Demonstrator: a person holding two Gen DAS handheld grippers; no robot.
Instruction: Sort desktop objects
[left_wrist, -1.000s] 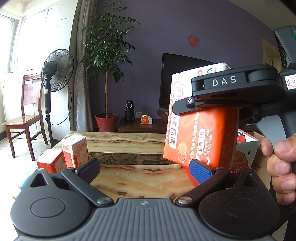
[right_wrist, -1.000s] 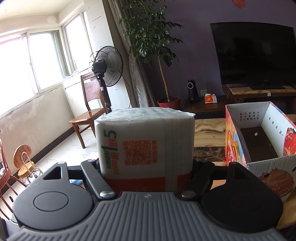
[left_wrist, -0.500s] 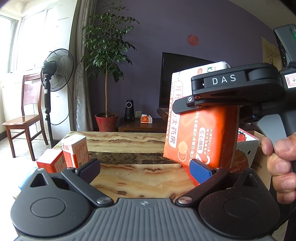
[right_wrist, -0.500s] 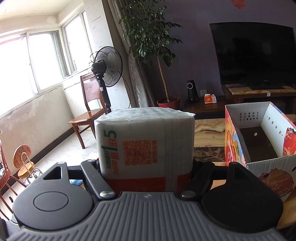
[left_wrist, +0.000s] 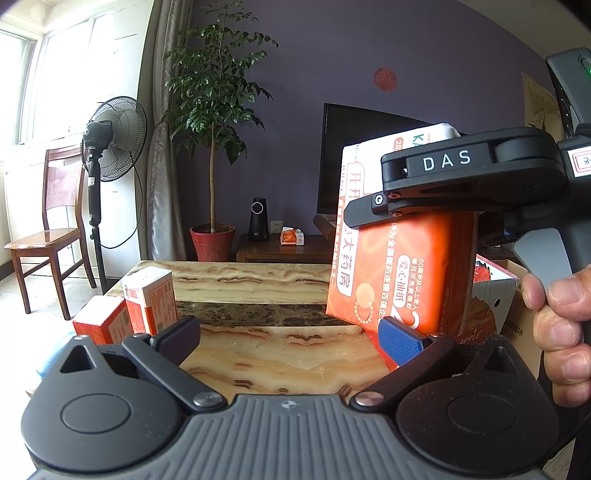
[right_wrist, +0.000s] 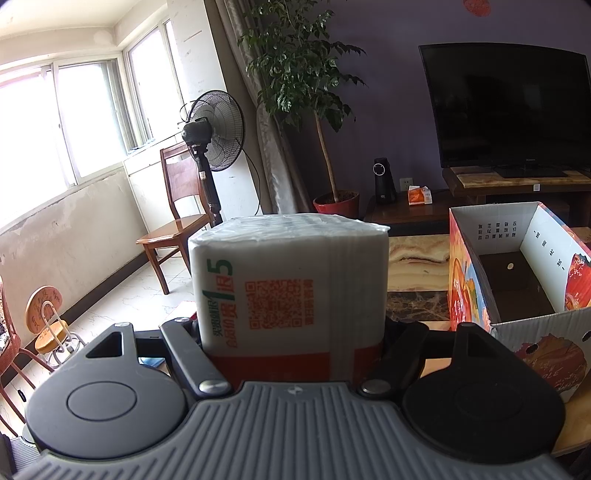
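An orange and white tissue pack (right_wrist: 288, 280) stands upright between the fingers of my right gripper (right_wrist: 291, 332), which is shut on its sides. In the left wrist view the same tissue pack (left_wrist: 399, 273) hangs above the marble table (left_wrist: 258, 280) at the right, with a right gripper finger (left_wrist: 373, 210) across it and a person's hand (left_wrist: 561, 321) on the handle. My left gripper (left_wrist: 290, 338) is open over the table with nothing between its blue pads. Two small orange and white boxes (left_wrist: 149, 299) stand at the table's left edge.
An open printed cardboard box (right_wrist: 465, 280) stands right of the held pack, and its inside holds nothing I can see. Beyond the table are a standing fan (left_wrist: 110, 140), a wooden chair (left_wrist: 44, 236), a potted plant (left_wrist: 214, 110) and a television (right_wrist: 509, 107).
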